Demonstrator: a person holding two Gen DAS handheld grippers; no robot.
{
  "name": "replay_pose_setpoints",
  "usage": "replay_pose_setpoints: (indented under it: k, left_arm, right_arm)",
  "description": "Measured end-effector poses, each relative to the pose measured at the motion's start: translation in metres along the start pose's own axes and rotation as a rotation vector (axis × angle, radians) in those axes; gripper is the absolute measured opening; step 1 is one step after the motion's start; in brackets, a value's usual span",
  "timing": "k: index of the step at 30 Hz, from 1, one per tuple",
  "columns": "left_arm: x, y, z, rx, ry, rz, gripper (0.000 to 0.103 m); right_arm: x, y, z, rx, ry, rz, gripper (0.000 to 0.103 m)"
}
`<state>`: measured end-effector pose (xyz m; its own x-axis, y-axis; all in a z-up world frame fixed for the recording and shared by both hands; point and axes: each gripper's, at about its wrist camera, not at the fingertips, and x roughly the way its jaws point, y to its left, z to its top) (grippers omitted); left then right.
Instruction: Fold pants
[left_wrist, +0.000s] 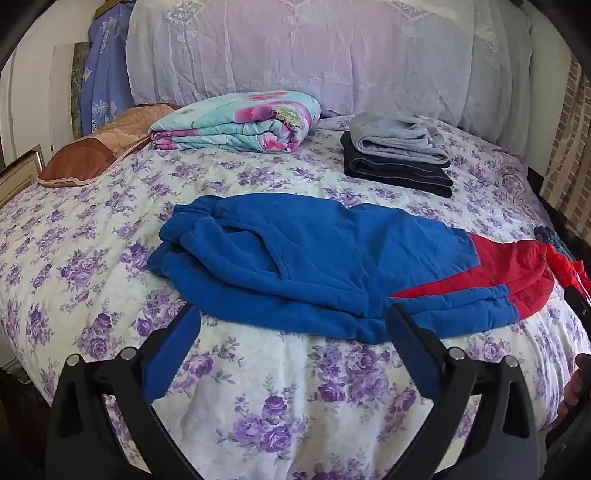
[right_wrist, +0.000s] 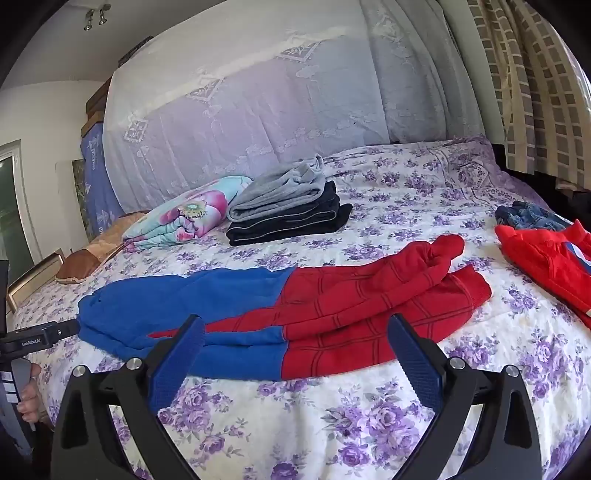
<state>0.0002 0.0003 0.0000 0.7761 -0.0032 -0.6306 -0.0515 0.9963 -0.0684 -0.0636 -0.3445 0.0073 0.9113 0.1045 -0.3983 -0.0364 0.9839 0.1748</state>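
Blue and red pants (left_wrist: 314, 258) lie sideways across the flowered bedspread (left_wrist: 295, 398), blue waist to the left, red legs (right_wrist: 369, 295) to the right. The two legs rest roughly one over the other, cuffs rumpled at the right end. My left gripper (left_wrist: 293, 314) hovers open at the near edge of the blue part, nothing between its fingers. My right gripper (right_wrist: 295, 326) is open just before the near leg where blue meets red, also holding nothing. The left gripper's tip (right_wrist: 55, 332) shows at the left of the right wrist view.
Folded grey and black clothes (left_wrist: 397, 155) are stacked at the back of the bed, next to a folded floral quilt (left_wrist: 240, 125) and a brown pillow (left_wrist: 103, 147). A red garment (right_wrist: 546, 258) and a denim piece (right_wrist: 528, 216) lie at the right. A lace cover hangs behind.
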Motion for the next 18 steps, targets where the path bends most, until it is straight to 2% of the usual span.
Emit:
replay_pose_setpoints:
  k: [18]
  left_arm:
    - [0.007,0.009,-0.003,-0.014,0.01,0.026,0.098]
  right_arm:
    - [0.004,-0.006,-0.002,0.019,0.027,-0.015,0.099]
